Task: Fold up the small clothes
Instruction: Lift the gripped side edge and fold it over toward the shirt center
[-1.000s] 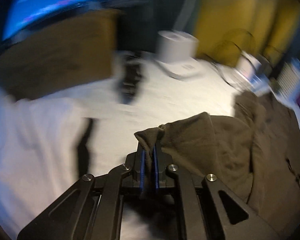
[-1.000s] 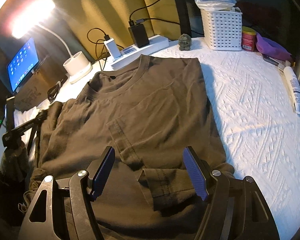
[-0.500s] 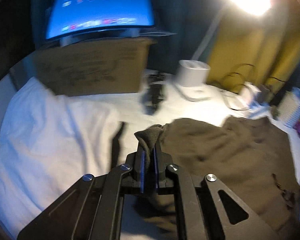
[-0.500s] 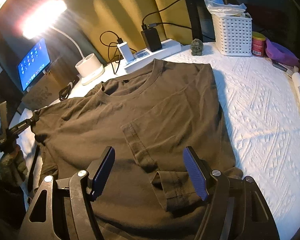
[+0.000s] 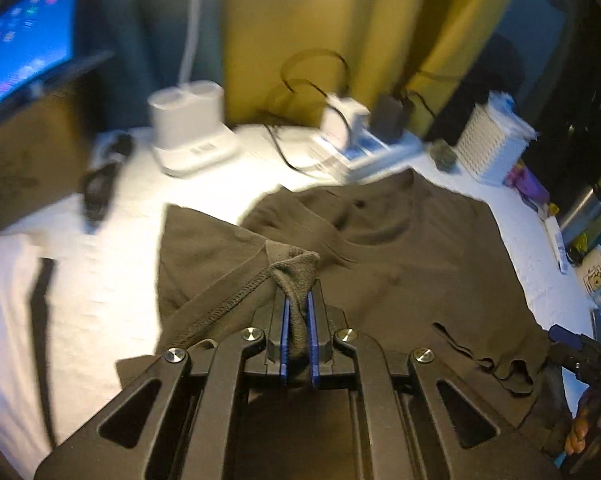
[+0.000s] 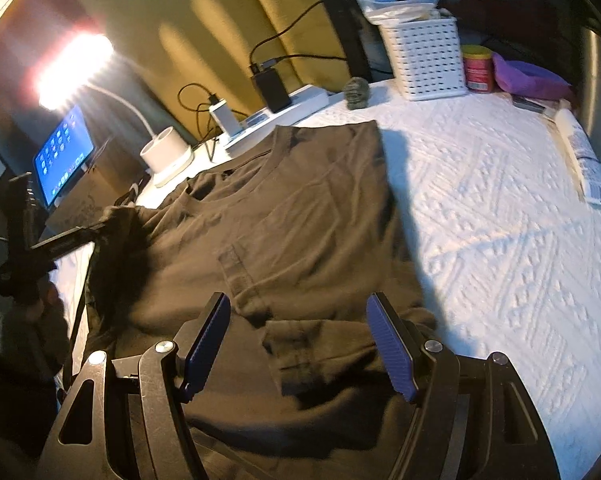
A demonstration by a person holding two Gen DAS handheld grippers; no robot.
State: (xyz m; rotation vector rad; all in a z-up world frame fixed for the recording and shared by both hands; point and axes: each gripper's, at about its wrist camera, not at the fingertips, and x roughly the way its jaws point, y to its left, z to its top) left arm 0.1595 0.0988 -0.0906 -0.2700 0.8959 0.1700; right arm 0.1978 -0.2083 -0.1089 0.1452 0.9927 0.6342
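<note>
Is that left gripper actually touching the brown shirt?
Touching. The left wrist view shows the left gripper shut, fingers pinching a bunch of the shirt.

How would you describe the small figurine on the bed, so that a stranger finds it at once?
Start from the white bedspread and look to its far edge. Between the power strip and the white perforated basket sits the figurine. It is the only small, dark grey-green, lumpy thing there.

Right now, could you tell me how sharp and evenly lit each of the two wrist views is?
Left wrist view: motion blur smears the lamp base and power strip; the left gripper, shut on the shirt, is sharp. Right wrist view: mostly crisp, but the lamp blows out into glare at upper left, the shirt casts a hard shadow on the white bedspread, and fisheye bending curves the edges.
</note>
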